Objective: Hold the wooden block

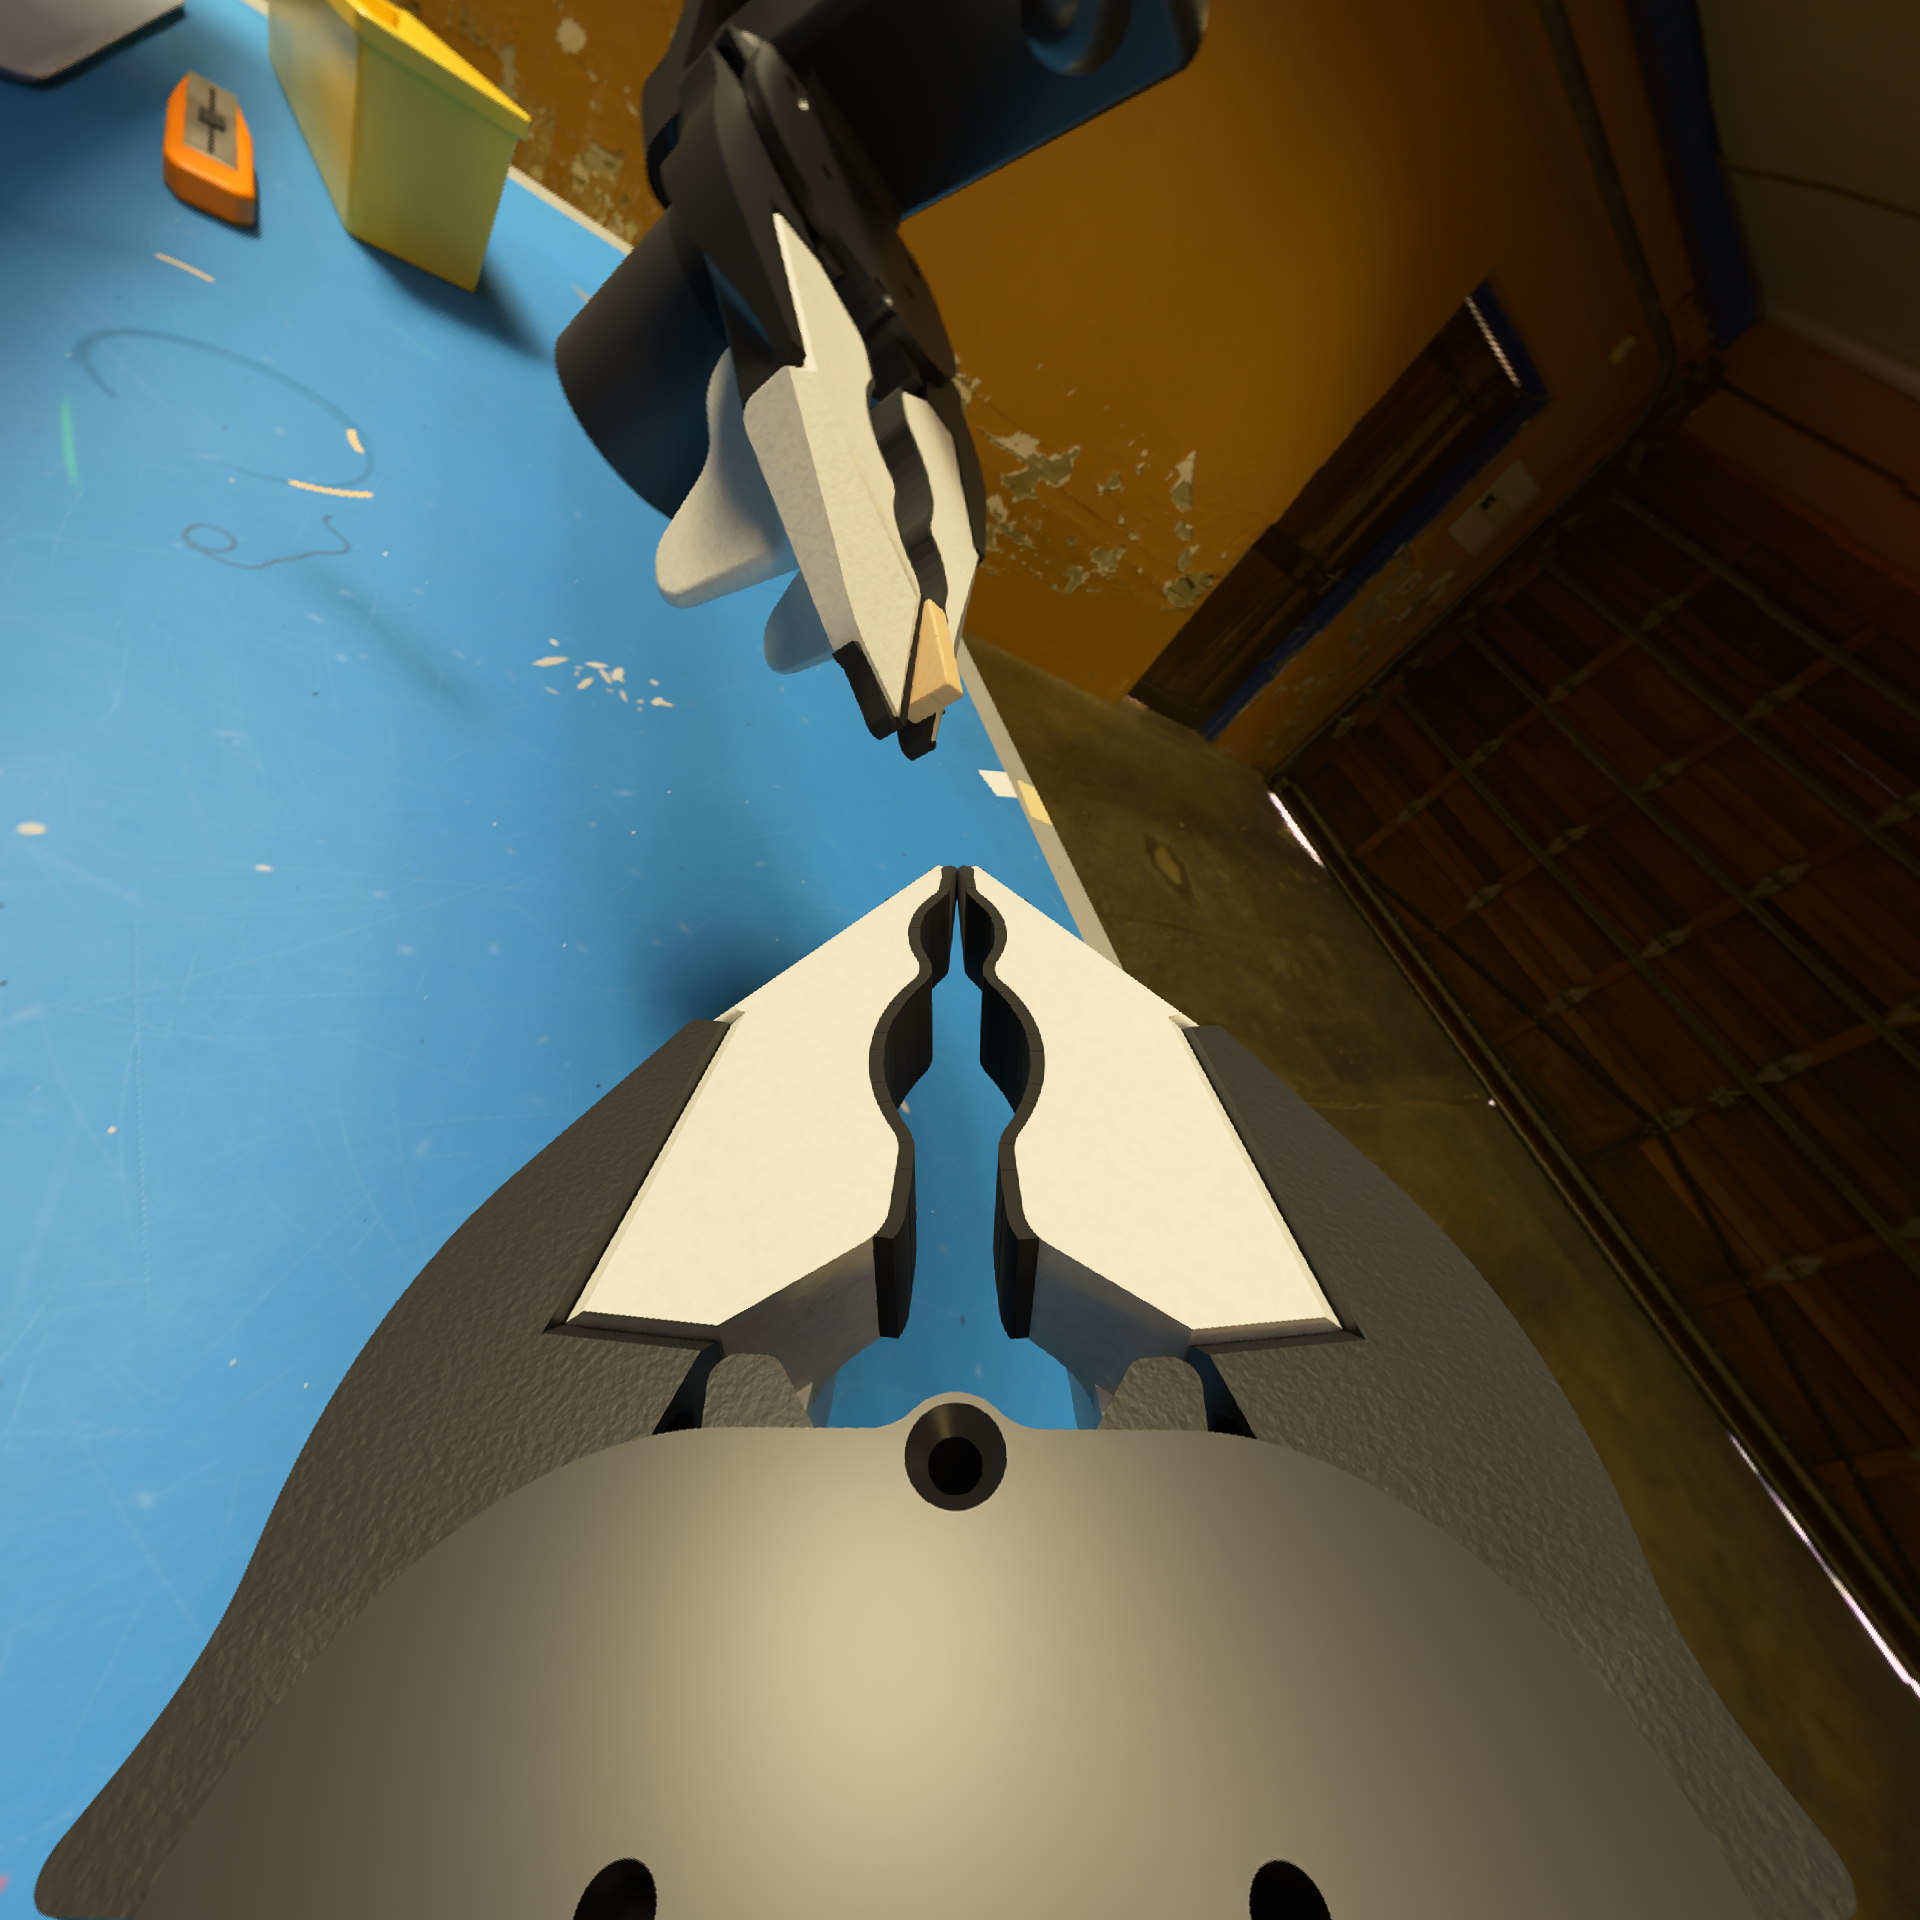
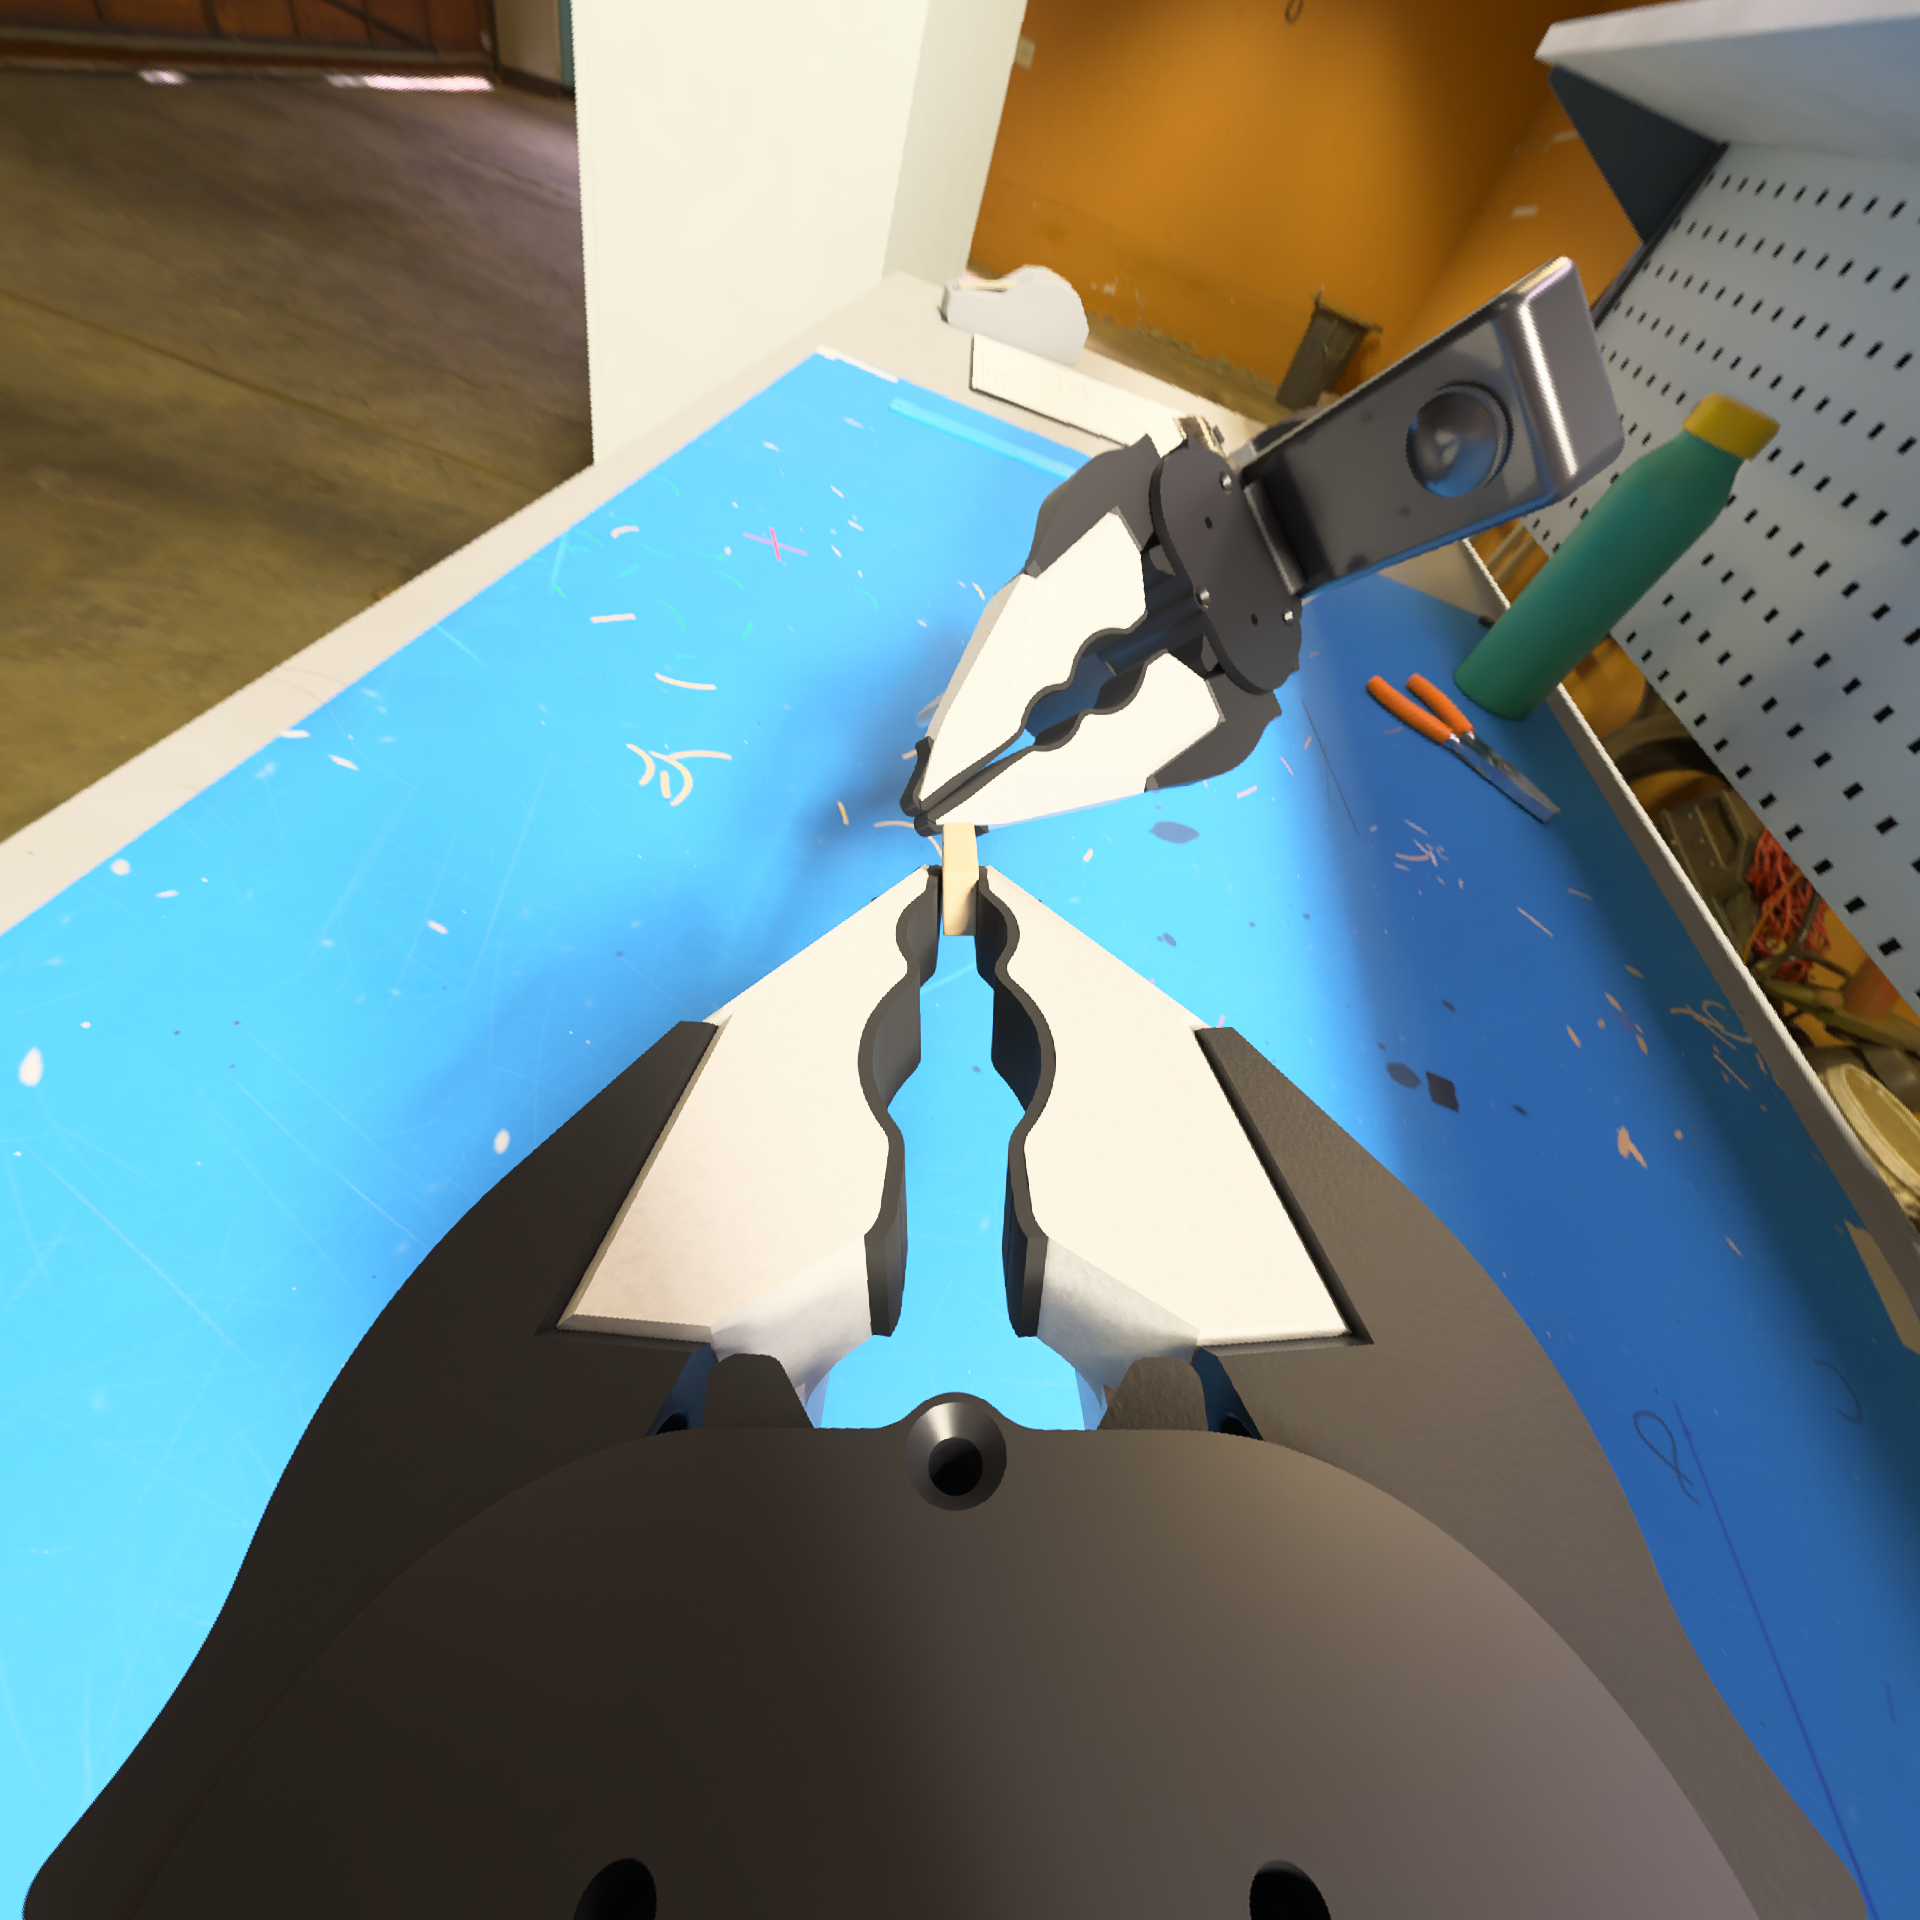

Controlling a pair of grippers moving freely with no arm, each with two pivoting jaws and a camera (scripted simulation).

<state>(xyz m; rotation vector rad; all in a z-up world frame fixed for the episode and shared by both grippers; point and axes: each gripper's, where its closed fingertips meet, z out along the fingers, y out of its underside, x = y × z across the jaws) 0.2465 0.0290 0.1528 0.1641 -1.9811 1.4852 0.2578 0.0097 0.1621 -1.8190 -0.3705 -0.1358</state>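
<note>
The wooden block (image 2: 958, 891) is a small pale tan piece. My right gripper (image 2: 957, 883) is shut on it at the fingertips and holds it above the blue table. In the left wrist view the same block (image 1: 932, 662) shows pinched at the tips of the right gripper (image 1: 920, 717), which hangs ahead of and above my left gripper. My left gripper (image 1: 957, 875) is shut and empty, its fingertips together over the table near its edge. In the right wrist view the left gripper (image 2: 923, 821) comes in from the upper right, its tips just beside the block's far end.
The blue table (image 1: 260, 831) has a pale edge (image 1: 1049, 831) with floor beyond. A yellow bin (image 1: 400, 135) and an orange tool (image 1: 208, 151) stand far left. A green bottle (image 2: 1605, 571), orange-handled pliers (image 2: 1449, 727) and a white pegboard (image 2: 1818, 416) are at the right.
</note>
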